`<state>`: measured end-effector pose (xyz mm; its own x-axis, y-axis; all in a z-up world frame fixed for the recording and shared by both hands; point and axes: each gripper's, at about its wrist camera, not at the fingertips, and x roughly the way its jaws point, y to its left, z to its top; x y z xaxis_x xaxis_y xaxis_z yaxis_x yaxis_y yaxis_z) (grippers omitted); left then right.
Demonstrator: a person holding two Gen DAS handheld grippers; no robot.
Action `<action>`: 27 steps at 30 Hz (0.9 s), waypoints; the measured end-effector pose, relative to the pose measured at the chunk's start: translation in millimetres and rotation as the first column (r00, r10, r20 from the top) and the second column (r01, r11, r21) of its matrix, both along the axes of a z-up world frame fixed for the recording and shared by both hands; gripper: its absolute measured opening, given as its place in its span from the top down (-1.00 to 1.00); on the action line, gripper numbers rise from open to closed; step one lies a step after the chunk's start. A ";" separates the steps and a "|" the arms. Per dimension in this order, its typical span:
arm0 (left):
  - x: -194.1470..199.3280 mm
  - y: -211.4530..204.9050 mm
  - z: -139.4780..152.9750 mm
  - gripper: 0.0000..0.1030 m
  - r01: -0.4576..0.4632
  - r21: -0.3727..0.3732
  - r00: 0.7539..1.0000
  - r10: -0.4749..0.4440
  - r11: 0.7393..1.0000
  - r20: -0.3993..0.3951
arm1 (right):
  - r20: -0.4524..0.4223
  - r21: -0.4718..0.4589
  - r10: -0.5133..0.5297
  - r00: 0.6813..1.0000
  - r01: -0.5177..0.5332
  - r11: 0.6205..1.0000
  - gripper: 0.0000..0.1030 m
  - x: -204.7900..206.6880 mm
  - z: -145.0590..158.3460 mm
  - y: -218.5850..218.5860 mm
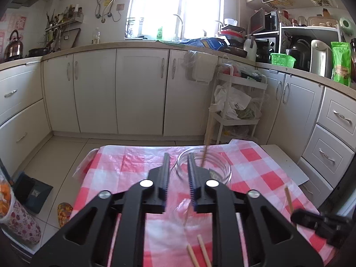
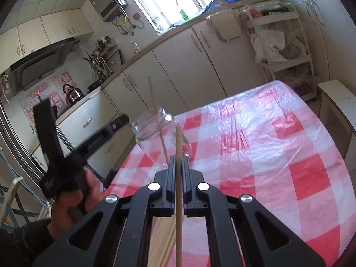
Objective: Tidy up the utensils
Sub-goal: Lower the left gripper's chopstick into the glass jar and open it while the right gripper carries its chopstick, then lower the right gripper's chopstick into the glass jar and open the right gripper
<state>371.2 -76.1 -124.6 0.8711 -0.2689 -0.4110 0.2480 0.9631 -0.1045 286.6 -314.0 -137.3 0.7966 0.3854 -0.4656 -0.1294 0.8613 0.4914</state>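
Holding one chopstick [image 2: 178, 155] tight, your right gripper [image 2: 178, 162] has its jaws clamped on it. Your left gripper [image 1: 178, 160] has its jaws apart and empty, near the glass jar [image 1: 219, 169] where another chopstick [image 1: 205, 153] stands.

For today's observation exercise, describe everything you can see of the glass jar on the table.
The glass jar is clear, round and lidless, with a threaded neck and an open mouth. It stands upright on the red-and-white checked tablecloth, towards the table's far end. One wooden chopstick leans inside it, its top poking well above the rim. A small label shows on its side. Neither gripper is seen touching it.
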 end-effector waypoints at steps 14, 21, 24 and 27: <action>-54.6 57.0 -46.7 0.09 -0.124 -0.177 0.983 0.097 0.976 -0.154 | 0.268 0.064 -0.102 0.958 0.088 0.994 0.89 91.2 88.7 36.1; -63.7 58.8 -49.4 0.08 -0.116 -0.230 0.983 0.078 0.966 -0.168 | 0.301 0.094 -0.197 0.933 0.177 0.980 0.89 148.4 89.0 44.0; -64.9 60.0 -48.1 0.05 -0.108 -0.241 0.983 0.068 0.964 -0.171 | 0.308 0.064 -0.212 0.927 0.202 0.977 0.89 161.4 81.9 51.8; -63.9 64.1 -48.2 0.03 -0.112 -0.255 0.982 0.068 0.960 -0.177 | 0.309 0.035 -0.201 0.930 0.200 0.979 0.89 163.2 74.3 58.5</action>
<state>307.4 -12.0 -172.8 0.8228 -0.3101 -0.4762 0.1193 0.9136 -0.3887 449.8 -255.6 -63.0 0.9616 0.2040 -0.1834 -0.1003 0.8836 0.4573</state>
